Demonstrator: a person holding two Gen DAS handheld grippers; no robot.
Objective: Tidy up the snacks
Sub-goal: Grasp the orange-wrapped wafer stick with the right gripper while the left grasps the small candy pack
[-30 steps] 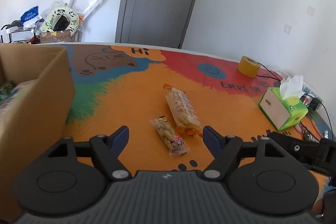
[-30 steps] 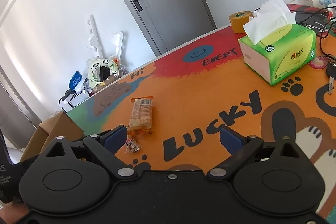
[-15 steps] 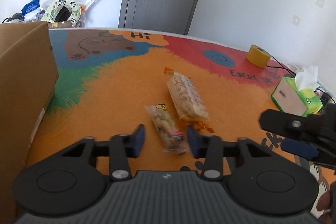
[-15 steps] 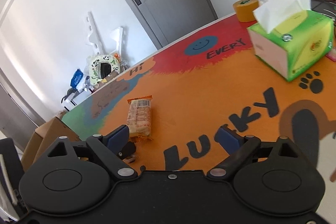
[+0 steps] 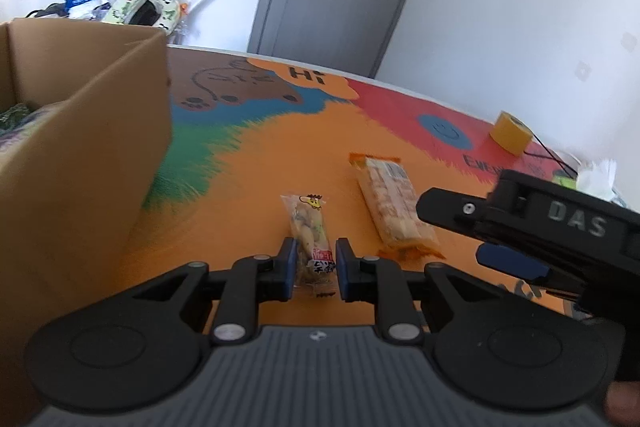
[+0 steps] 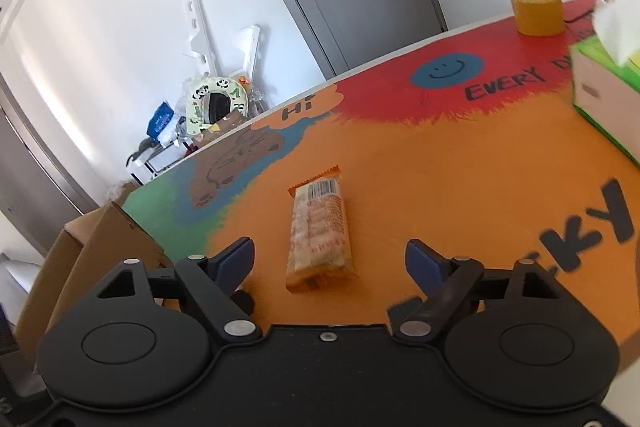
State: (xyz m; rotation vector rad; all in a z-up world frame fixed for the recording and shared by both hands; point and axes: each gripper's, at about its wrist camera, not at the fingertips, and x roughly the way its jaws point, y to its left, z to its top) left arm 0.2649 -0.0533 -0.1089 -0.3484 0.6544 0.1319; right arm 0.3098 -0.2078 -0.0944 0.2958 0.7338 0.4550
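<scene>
since a second ago left gripper (image 5: 313, 265) closed in from wide open; jaws now narrow around the small snack pack (image 5: 311, 231), contact probably made but hard to confirm. right gripper (image 6: 330, 259) wide open, holding nothing, lined up over the wafer pack (image 6: 320, 235). cardboard box (image 5: 72, 163) sits left, already has some items inside, contents cut off. both packs on the table (image 5: 256, 179), not boxed yet.
</scene>
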